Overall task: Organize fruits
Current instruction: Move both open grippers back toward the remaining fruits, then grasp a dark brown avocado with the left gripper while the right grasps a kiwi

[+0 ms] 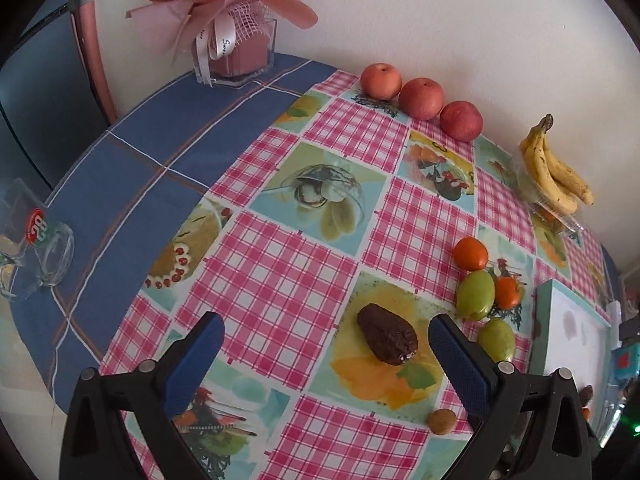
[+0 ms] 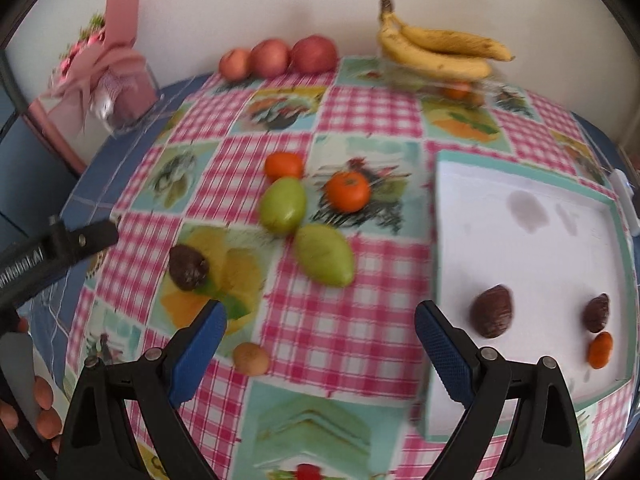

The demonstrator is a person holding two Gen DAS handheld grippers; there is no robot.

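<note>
Left tool [image 1: 326,340], jaws spread wide and empty, above a dark avocado [image 1: 387,339] lying on the checked worktop [image 1: 272,280]. Right tool [image 2: 320,326], likewise open and empty, beside a white tray [image 2: 520,264] holding two dark fruits and one orange fruit. Green fruits [image 2: 283,205] and oranges [image 2: 347,191] lie between; apples [image 2: 314,54] and bananas [image 2: 436,50] by the wall.

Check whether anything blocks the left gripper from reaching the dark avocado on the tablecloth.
Nothing visible does. The left gripper is open, and the dark avocado lies on bare tablecloth just ahead, nearer its right finger. The green fruits sit off to the right, clear of the path.
</note>
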